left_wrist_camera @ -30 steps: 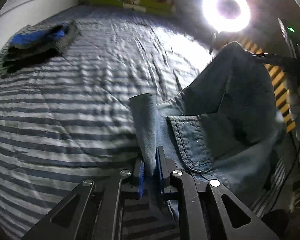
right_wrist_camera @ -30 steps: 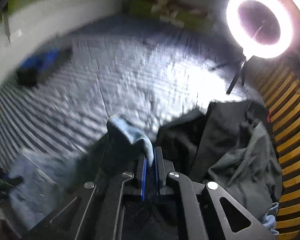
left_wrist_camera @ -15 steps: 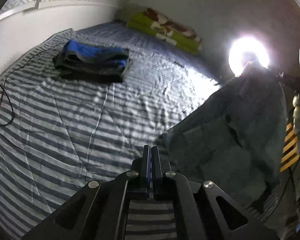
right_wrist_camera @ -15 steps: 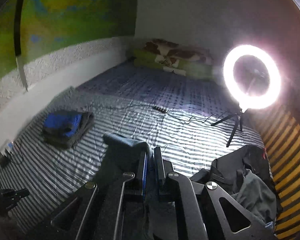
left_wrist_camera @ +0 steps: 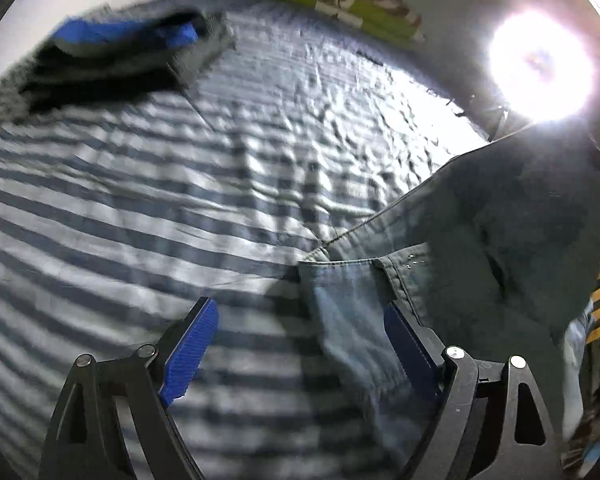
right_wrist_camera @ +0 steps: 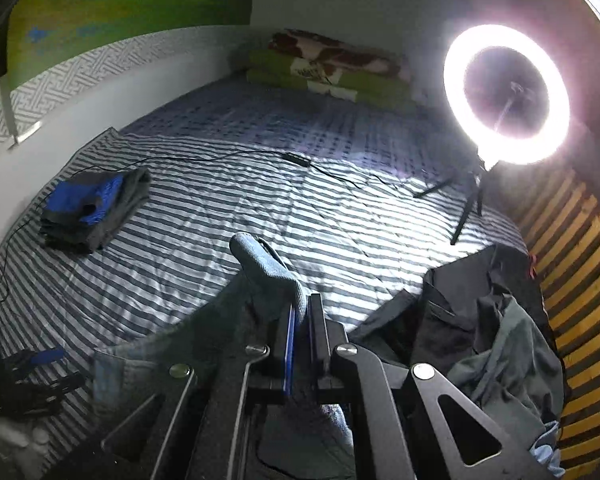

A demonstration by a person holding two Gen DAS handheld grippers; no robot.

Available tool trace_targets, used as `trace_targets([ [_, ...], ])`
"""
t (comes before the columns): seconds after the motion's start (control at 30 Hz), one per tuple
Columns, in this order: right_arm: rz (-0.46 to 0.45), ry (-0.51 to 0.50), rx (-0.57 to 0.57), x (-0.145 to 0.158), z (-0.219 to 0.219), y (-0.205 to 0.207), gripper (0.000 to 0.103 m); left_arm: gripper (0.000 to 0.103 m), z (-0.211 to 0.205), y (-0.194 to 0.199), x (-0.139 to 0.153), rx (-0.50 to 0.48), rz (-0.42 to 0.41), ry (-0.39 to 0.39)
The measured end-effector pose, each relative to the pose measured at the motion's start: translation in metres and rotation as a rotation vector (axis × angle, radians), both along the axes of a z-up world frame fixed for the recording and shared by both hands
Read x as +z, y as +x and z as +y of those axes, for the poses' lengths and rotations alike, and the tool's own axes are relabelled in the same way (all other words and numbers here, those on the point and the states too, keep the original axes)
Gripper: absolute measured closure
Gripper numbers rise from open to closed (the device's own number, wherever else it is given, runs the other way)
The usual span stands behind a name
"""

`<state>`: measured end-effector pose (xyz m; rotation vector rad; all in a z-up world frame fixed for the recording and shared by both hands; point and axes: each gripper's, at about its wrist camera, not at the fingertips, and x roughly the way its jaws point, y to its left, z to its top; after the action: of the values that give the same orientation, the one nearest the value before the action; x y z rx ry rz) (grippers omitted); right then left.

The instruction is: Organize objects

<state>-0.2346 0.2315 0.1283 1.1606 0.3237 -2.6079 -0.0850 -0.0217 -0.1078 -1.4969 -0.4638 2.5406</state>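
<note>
A pair of blue jeans (left_wrist_camera: pixel 480 240) hangs over the striped bed cover (left_wrist_camera: pixel 180 208), its pocket and waist edge at the lower right of the left wrist view. My left gripper (left_wrist_camera: pixel 298 306) is opening wide just above the bed. The jeans' lighter edge lies between its blue pads (left_wrist_camera: pixel 188 344), close to the right one, and neither pad presses on it. My right gripper (right_wrist_camera: pixel 303 302) is shut on a fold of the jeans (right_wrist_camera: pixel 260 268), which bulges up past its tips and drapes down to the left.
A folded blue and grey stack of clothes (right_wrist_camera: pixel 92 208) lies at the bed's far left. A loose pile of dark garments (right_wrist_camera: pixel 492 328) sits at the right edge by yellow slats (right_wrist_camera: pixel 572 280). A ring light (right_wrist_camera: pixel 506 94) on a tripod and its cable (right_wrist_camera: pixel 220 156) stand behind.
My left gripper let go of the jeans' edge, shut empty, then dropped toward the bed and opened wide beside the waistband. The right gripper kept its hold and lifted slightly.
</note>
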Motion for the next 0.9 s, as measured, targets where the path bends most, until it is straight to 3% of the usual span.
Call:
trace_targets([
  [0.03,-0.002,-0.003,-0.007,0.000,0.007,0.000,0.098,0.019,0.007,-0.001,0.001,0.015,0.047,-0.024],
  [0.07,-0.004,-0.006,-0.015,0.000,0.014,0.000,0.098,0.045,0.012,-0.003,-0.001,0.000,0.049,-0.011],
  [0.1,-0.005,-0.008,-0.022,0.000,0.019,0.000,0.098,0.093,0.018,-0.006,-0.005,-0.015,0.024,0.004],
  [0.13,-0.007,-0.008,-0.029,-0.001,0.025,0.000,0.098,0.101,0.023,-0.006,-0.006,-0.008,0.011,-0.008],
  [0.23,-0.002,0.008,-0.036,-0.001,0.028,0.000,0.098,0.101,0.027,0.007,0.012,0.010,0.065,-0.011],
  [0.37,0.043,0.037,-0.033,0.015,0.016,0.005,0.098,0.101,0.012,0.046,0.071,-0.004,0.198,0.052],
  [0.57,0.182,0.046,0.009,0.068,-0.043,0.018,0.098,0.101,-0.046,0.114,0.144,0.057,0.367,0.145],
  [0.73,0.272,0.049,0.121,0.108,-0.144,0.032,0.098,0.101,-0.113,0.186,0.186,0.132,0.487,0.162],
  [0.9,0.316,0.031,0.282,0.126,-0.280,0.046,0.098,0.101,-0.200,0.233,0.200,0.270,0.539,0.192],
])
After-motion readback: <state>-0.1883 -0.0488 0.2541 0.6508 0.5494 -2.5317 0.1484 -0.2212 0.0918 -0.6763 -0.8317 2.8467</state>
